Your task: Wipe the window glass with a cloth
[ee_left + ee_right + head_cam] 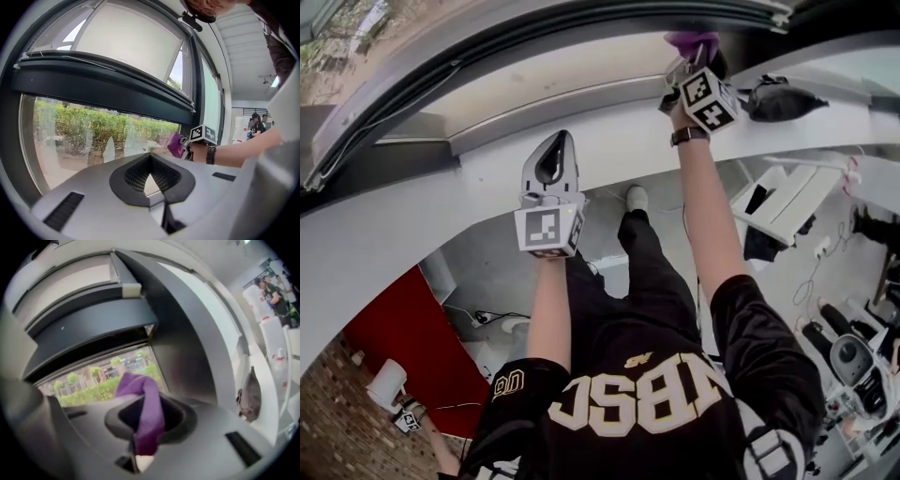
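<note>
Two tools by window glass (84, 136): R tool (137, 445) clamped on purple cloth (147, 404); L tool (557, 150) closed, empty.

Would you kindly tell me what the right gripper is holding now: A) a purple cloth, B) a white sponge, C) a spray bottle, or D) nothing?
A: the right gripper view shows the right gripper shut on a soft purple cloth, which drapes out from between its fingers.

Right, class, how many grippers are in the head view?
2. The left gripper, shut and empty, is lower left; the right gripper, upper right, grips the purple cloth.
</note>
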